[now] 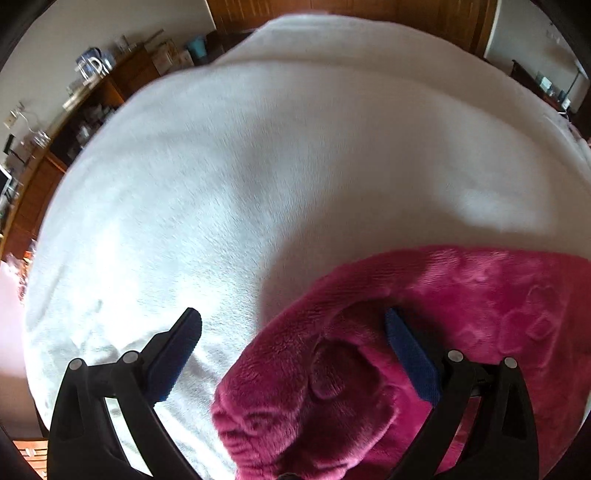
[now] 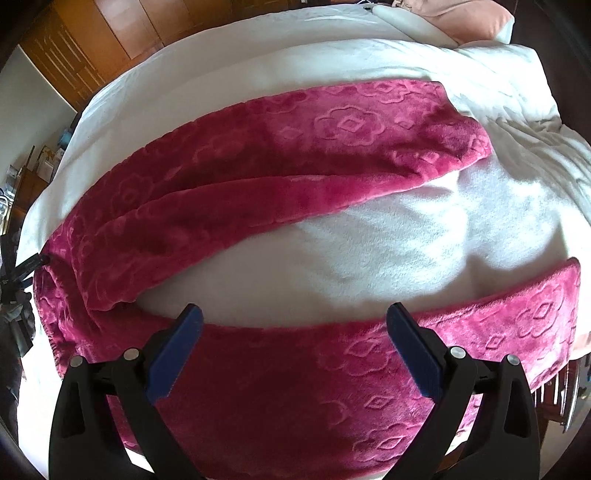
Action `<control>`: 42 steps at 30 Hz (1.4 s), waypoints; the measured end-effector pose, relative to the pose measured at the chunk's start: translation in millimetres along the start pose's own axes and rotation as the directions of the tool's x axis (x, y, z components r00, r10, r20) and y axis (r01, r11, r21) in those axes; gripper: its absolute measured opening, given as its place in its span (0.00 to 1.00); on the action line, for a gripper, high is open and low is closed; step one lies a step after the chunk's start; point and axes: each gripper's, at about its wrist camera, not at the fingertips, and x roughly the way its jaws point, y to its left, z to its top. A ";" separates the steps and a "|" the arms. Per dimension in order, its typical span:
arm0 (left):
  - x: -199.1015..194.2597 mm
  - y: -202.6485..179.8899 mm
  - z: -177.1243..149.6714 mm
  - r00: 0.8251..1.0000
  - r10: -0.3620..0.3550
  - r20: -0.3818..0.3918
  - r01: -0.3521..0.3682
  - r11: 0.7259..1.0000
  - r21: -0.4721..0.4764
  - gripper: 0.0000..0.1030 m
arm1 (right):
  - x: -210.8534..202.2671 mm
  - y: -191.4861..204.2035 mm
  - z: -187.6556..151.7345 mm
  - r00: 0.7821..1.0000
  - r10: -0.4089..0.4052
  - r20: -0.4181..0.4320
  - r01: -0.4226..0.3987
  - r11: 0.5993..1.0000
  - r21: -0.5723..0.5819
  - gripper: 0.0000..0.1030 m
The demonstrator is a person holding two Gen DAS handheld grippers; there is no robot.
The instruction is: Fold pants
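Note:
Magenta fleece pants with an embossed flower pattern lie spread on a white bed cover. In the right wrist view one leg [image 2: 280, 162] runs across the far side and the other leg [image 2: 332, 384] lies under my right gripper [image 2: 295, 325], which is open just above it. In the left wrist view the waist end of the pants [image 1: 369, 362] bunches up between the fingers of my left gripper [image 1: 293, 328], which is open. Its right finger [image 1: 410, 354] rests against the fleece; its left finger [image 1: 177, 354] is over the white cover.
The white bed cover [image 1: 258, 166] fills most of both views. Wooden cabinets and cluttered shelves [image 1: 74, 96] stand past the bed's left edge. A pink pillow [image 2: 465, 18] and rumpled white bedding [image 2: 517, 122] lie at the far right. Wooden wardrobes [image 2: 92, 40] stand behind.

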 end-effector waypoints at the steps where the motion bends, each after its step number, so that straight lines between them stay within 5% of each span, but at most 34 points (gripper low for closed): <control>1: 6.0 4.2 0.4 0.999 -0.029 -0.014 0.029 1.000 -0.008 0.93 | 0.5 -0.1 1.9 1.000 -0.001 0.002 0.001 1.000 -0.006 0.97; 2: 9.6 9.6 1.1 0.998 -0.056 -0.022 0.056 0.998 -0.016 0.89 | 0.9 -0.7 4.9 1.000 -0.003 0.007 0.003 1.000 -0.014 0.97; 7: 19.8 20.4 0.3 0.972 -0.223 -0.069 0.217 0.973 -0.081 0.41 | 5.2 -19.5 30.3 0.998 -0.038 0.057 0.038 0.999 0.004 0.97; 12: -2.4 21.7 -2.9 0.971 -0.233 -0.050 0.231 0.972 -0.051 0.20 | 21.1 -56.9 77.3 0.994 -0.070 0.088 0.062 0.995 0.084 0.97; 20: -49.6 30.6 -19.3 0.971 -0.240 -0.004 0.239 0.968 -0.069 0.17 | 62.8 -150.9 184.6 0.987 -0.133 0.089 0.115 0.976 0.186 0.97; 26: -71.1 30.3 -50.5 0.980 -0.197 0.000 0.196 0.977 -0.085 0.17 | 95.6 -204.8 250.6 0.993 -0.081 0.086 0.060 0.972 0.225 0.95; 32: -74.1 6.0 -44.3 0.988 -0.151 -0.007 0.150 0.982 -0.116 0.16 | 131.8 -231.5 286.2 0.996 -0.086 0.010 0.081 0.969 0.233 0.63; 37: -80.1 -9.2 -42.6 0.992 -0.129 -0.008 0.128 0.985 -0.116 0.16 | 144.3 -235.0 292.0 0.998 -0.065 -0.020 0.068 0.968 0.243 0.21; 42: -82.0 -10.3 -39.9 0.994 -0.112 -0.009 0.110 0.988 -0.111 0.16 | 130.6 -217.4 290.9 0.993 -0.120 0.003 0.118 0.981 0.154 0.07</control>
